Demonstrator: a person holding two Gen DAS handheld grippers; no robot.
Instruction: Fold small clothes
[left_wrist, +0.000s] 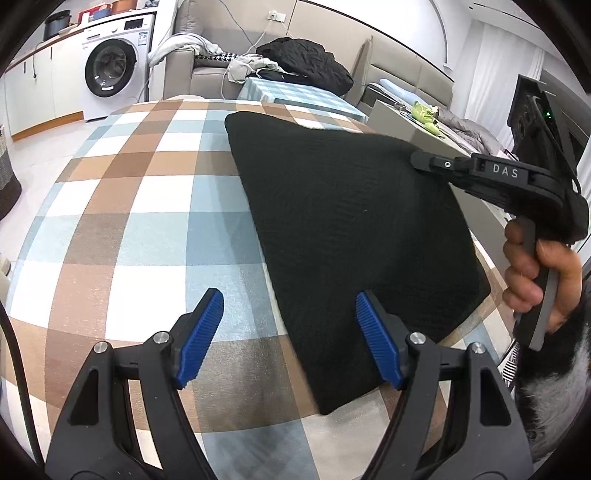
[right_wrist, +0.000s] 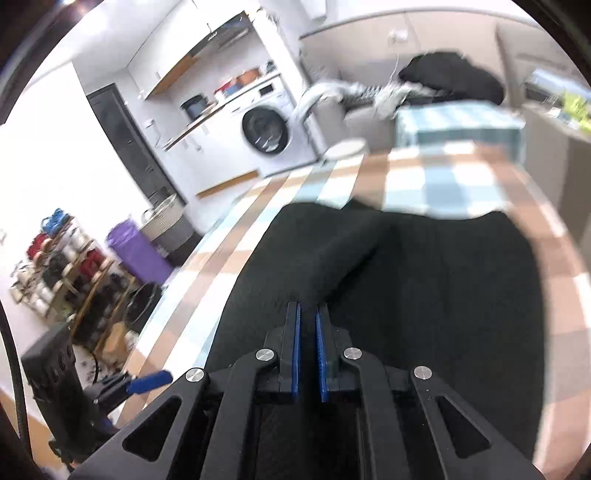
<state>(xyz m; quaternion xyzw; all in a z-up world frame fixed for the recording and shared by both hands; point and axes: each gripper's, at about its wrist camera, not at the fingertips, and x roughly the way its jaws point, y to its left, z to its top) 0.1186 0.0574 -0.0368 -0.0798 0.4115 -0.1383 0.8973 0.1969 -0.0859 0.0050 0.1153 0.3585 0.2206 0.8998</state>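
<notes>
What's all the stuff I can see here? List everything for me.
cloth: one, black, folded on the table
tablecloth: one, brown, blue and white checks, over the table
washer: one, white, far left wall
sofa: one, beige, heaped with clothes
basket: one, grey, on the floor
left claw: blue pads, open, at the cloth's near edge
right claw: blue pads, shut, over the cloth
hand: one, gripping the right claw's handle
</notes>
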